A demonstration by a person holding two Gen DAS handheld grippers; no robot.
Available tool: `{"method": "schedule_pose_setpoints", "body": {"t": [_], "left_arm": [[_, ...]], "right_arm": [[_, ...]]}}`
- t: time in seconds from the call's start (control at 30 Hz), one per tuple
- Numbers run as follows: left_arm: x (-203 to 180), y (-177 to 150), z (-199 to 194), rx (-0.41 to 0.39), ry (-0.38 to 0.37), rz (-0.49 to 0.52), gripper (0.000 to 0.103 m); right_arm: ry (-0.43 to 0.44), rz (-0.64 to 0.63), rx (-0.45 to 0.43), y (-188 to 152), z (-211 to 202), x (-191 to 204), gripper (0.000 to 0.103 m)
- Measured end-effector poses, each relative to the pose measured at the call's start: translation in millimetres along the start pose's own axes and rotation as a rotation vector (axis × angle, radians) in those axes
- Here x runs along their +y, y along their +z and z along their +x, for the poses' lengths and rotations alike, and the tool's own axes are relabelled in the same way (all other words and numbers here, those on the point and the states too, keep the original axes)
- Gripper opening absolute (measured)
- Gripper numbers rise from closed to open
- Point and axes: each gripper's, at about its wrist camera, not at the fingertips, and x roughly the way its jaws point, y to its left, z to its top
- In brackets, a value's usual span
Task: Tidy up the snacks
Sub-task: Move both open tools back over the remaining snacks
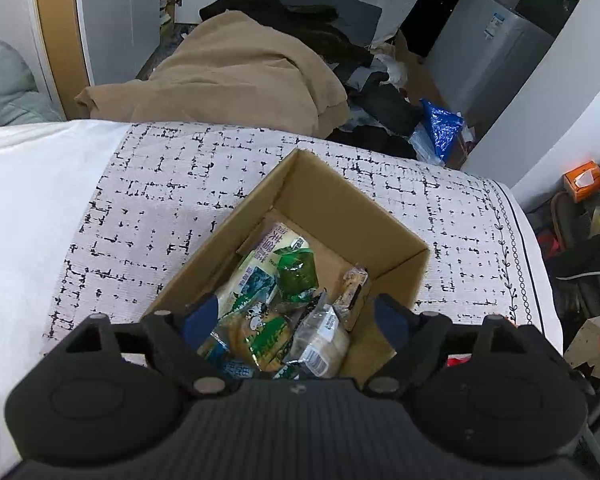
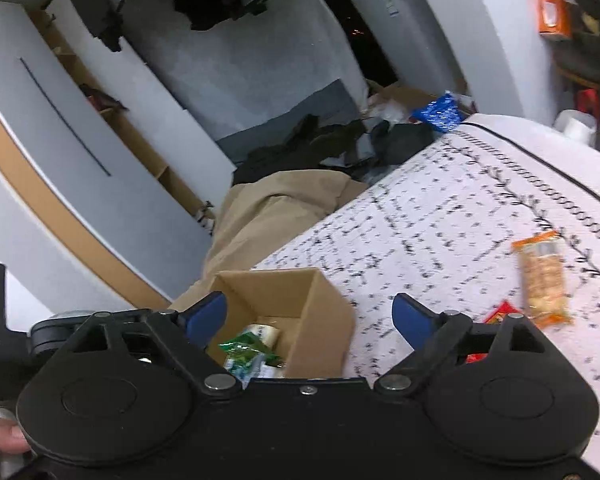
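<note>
An open cardboard box (image 1: pixel 340 196) stands on a white cloth with black dashes (image 1: pixel 172 184). Several snack packets lie inside: a green and white pack (image 1: pixel 260 276), a clear pack of round crackers (image 1: pixel 260 340), a silver wrapped pack (image 1: pixel 320 344) and a small brown bar (image 1: pixel 354 288). My left gripper (image 1: pixel 296 320) hovers open just above the box, nothing between its blue-tipped fingers. In the right wrist view the same box (image 2: pixel 324 320) is below my open, empty right gripper (image 2: pixel 310 316). An orange cracker pack (image 2: pixel 544 276) and a red packet (image 2: pixel 500 314) lie on the cloth to the right.
A beige blanket (image 1: pixel 236 76) and dark clothes (image 1: pixel 380 108) are heaped beyond the table's far edge, with a blue foil bag (image 1: pixel 440 124). White cabinets (image 2: pixel 60 148) stand to the left, an orange tissue box (image 1: pixel 582 178) at the right. A hand (image 2: pixel 0 440) shows at the lower left.
</note>
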Motion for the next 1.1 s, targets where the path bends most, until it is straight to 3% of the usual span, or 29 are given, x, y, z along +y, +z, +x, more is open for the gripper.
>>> {"method": "schedule_pose_setpoints", "body": {"t": [0.17,0.33,0.6,1.1], "left_arm": [[-8.1,-6.7,-13.8,-0.031,-0.037,0.028,0.085],[-16.7,-14.8,-20.1,-0.005,-0.07,0.042,0.085],[-32.6,-31.3,-33.7,0.003,-0.06,0.084,0.094],[-76.5,-68.3,-33.1,0.03,-0.071,0.138,0.095]], "right_arm": [[-0.046,-0.003,0.006,5.6,-14.2,-8.6,0.095],[-0.071,0.001,-0.001,12.8,-32.6,-20.0,0.103],[-0.11,0.023,0.019,14.7,-52.2,-38.2,0.103],[-0.157,0.026,0.027,11.6,-93.5,-73.7,0.103]]}}
